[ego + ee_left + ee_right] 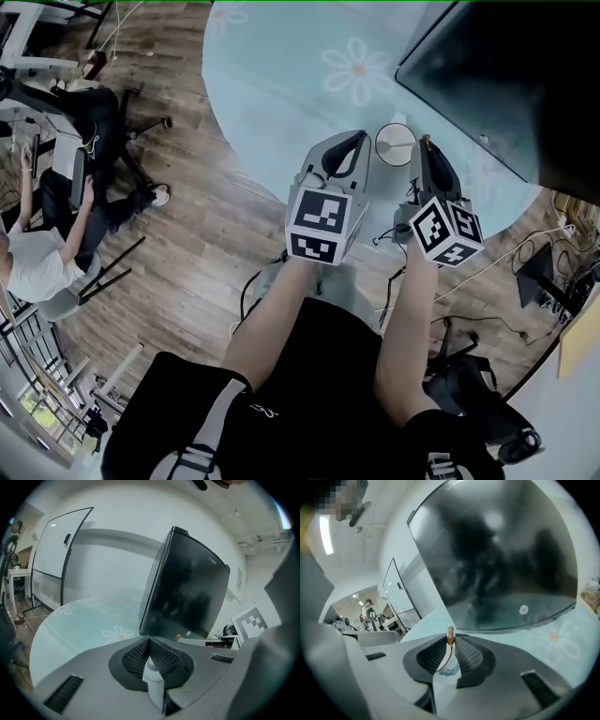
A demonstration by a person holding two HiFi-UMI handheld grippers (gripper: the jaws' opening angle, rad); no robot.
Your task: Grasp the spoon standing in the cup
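Brown-knobbed spoon [450, 640] is pinched along its thin stem between the narrowed jaws of the right hand-held gripper [424, 148], likely to prevent pivoting. The cup [395, 143] stands just left of it. Left hand-held gripper [355, 138]: jaws together, empty.

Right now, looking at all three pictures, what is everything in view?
table: one, round, pale teal cloth with flowers, ahead.
cup: one, white, near the table edge between the claws.
spoon: one, brown-tipped handle, in the right claw.
black box: one, black, on the table, right.
seated person: one, white top, left, over the wooden floor.
left claw: one, grey, shut, empty.
right claw: one, grey, shut on the spoon.
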